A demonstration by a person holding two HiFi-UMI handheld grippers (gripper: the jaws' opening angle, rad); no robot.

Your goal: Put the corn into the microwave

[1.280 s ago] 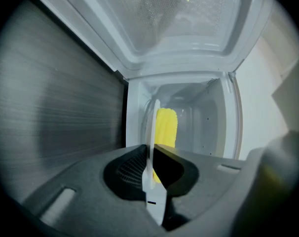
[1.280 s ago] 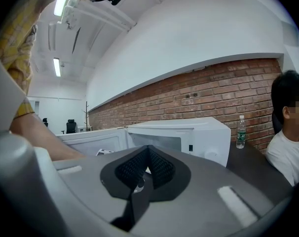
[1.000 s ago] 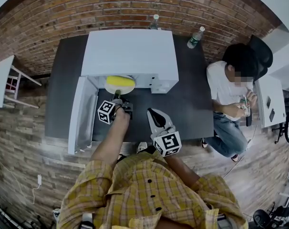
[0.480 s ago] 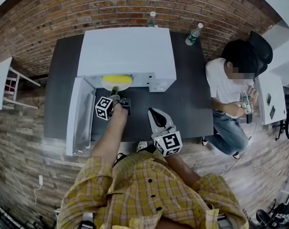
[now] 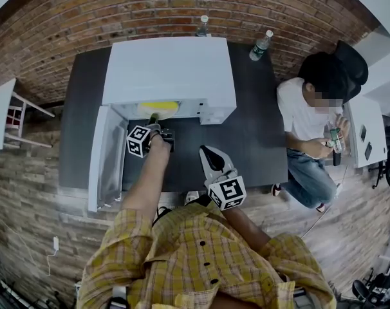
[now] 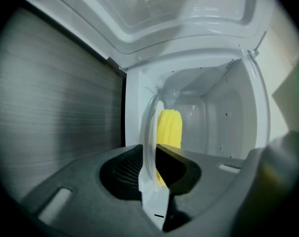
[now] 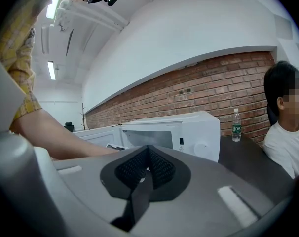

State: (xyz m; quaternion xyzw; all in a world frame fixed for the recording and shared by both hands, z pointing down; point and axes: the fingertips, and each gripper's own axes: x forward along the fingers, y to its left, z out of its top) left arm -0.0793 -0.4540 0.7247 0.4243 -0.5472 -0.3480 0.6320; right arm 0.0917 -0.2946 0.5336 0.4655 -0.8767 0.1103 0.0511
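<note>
The yellow corn (image 6: 169,127) lies on a clear plate (image 6: 150,147) inside the white microwave (image 5: 169,69), whose door (image 5: 108,156) hangs open at the left. From the head view only a yellow strip of corn (image 5: 157,107) shows under the oven's top edge. My left gripper (image 6: 152,169) reaches into the opening (image 5: 154,118). Its jaws are opening, with the plate's rim still between them and a gap beside the left pad. My right gripper (image 5: 206,156) hovers over the dark table, shut and empty, and points toward the microwave (image 7: 189,130) in the right gripper view (image 7: 148,154).
A person (image 5: 311,121) sits at the table's right end. Two water bottles (image 5: 260,46) (image 5: 203,26) stand at the table's far edge by the brick wall. The dark table (image 5: 253,140) extends to the right of the microwave.
The plate with the corn has gone deeper into the microwave, so less yellow shows from above. My left gripper has edged toward the opening. The right gripper stays put.
</note>
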